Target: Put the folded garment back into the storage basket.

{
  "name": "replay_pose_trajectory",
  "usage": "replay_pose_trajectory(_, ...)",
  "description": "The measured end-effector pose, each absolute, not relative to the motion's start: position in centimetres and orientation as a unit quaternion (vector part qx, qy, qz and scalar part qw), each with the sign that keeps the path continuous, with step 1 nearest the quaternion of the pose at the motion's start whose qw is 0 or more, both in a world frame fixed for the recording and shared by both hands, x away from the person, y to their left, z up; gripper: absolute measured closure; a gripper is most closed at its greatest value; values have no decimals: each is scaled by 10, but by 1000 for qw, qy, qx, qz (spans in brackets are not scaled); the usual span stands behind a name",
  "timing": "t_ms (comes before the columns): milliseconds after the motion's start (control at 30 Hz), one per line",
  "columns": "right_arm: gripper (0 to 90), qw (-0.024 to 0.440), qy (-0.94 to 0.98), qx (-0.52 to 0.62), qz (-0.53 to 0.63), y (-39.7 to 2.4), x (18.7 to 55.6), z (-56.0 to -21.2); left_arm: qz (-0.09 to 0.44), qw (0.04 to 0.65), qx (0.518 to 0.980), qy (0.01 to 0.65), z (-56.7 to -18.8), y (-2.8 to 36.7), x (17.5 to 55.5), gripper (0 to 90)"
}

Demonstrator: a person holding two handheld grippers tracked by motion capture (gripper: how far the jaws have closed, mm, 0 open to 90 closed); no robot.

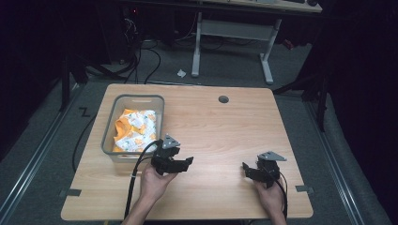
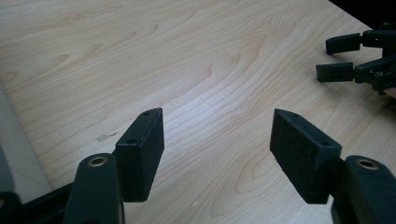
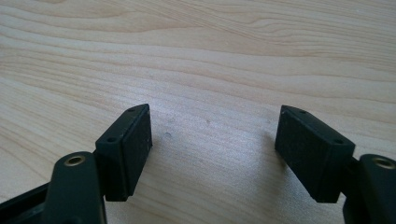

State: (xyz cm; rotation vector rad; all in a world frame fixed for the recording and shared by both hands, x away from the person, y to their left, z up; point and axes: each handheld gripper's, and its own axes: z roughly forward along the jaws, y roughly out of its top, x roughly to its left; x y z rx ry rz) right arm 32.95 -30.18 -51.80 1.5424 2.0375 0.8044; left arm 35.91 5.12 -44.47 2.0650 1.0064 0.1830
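Cloth (image 1: 135, 130) in the bin (image 1: 109, 126), just beyond the left gripper (image 1: 180, 161), looks soft, light; pinch a raised fold. Both grippers, right (image 1: 248, 169) included, gape empty.

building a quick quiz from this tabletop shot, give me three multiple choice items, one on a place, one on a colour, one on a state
1. Where does the clear bin sit on the table?
A. its left side
B. its right edge
C. its centre

2. What colours is the cloth in the bin?
A. blue and black
B. orange and white
C. plain green

3. How do the left tongs stand?
A. shut on the cloth
B. shut on nothing
C. open over bare wood

Answers:
1. A, the high view shows the bin left of the table's middle.
2. B, orange folds with white printed patches show through the bin's top.
3. C, the left gripper view shows both pads wide apart with only wood between them.
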Motion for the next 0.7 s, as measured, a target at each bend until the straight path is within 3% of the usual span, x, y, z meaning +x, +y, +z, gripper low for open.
replay_pose_trajectory(700, 276, 229, 740, 560, 292, -302, 330, -518, 64, 401, 817, 409, -461, 44, 362, 364)
